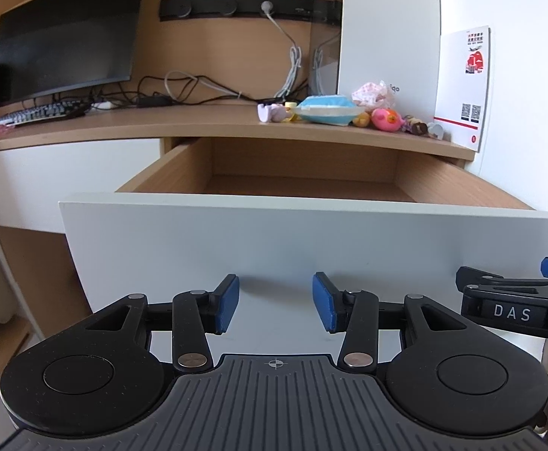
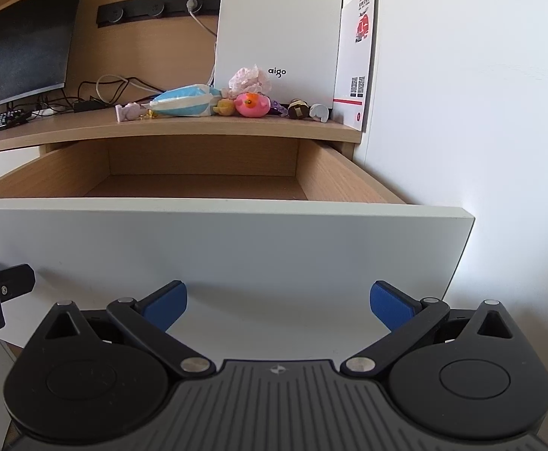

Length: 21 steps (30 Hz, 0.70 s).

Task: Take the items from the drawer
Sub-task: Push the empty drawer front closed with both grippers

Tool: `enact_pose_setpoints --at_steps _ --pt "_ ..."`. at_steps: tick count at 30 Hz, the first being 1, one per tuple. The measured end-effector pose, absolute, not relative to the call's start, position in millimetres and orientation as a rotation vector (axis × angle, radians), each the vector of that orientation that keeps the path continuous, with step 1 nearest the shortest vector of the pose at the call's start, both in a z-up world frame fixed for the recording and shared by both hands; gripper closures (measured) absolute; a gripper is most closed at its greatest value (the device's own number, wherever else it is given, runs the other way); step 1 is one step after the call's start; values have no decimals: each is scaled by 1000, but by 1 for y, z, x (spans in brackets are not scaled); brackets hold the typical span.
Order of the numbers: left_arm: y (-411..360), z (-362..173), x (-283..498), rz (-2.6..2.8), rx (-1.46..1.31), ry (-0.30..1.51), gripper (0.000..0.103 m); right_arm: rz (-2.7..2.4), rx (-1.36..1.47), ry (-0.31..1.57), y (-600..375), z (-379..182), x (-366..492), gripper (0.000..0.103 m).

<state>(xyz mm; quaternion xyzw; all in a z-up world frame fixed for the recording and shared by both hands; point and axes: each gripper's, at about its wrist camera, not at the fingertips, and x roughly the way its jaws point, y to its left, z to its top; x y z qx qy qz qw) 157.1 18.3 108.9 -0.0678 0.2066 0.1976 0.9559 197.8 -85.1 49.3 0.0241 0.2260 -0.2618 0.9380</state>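
Left gripper (image 1: 276, 304) open, drawer (image 1: 311, 225) pulled out toward camera, long axis sideways

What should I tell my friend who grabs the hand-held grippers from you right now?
Left hand-held gripper: open, holding nothing, in front of the white drawer front.
Right hand-held gripper: open wider, holding nothing, beside the left one at the same panel.
Drawer: pulled out; the part we can see has nothing in it, but the near floor is hidden behind the front.
Toys and a blue-and-white packet sit in a row on the desk above it.
Done: it seems the items are out.
Left: check the hidden part, then probably close the drawer.
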Motion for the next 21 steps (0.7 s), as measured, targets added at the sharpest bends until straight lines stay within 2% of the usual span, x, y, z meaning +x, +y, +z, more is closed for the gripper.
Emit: enact_pose_setpoints --at_steps 21 --pt "58 109 246 409 -123 460 53 -566 115 483 -131 50 284 0"
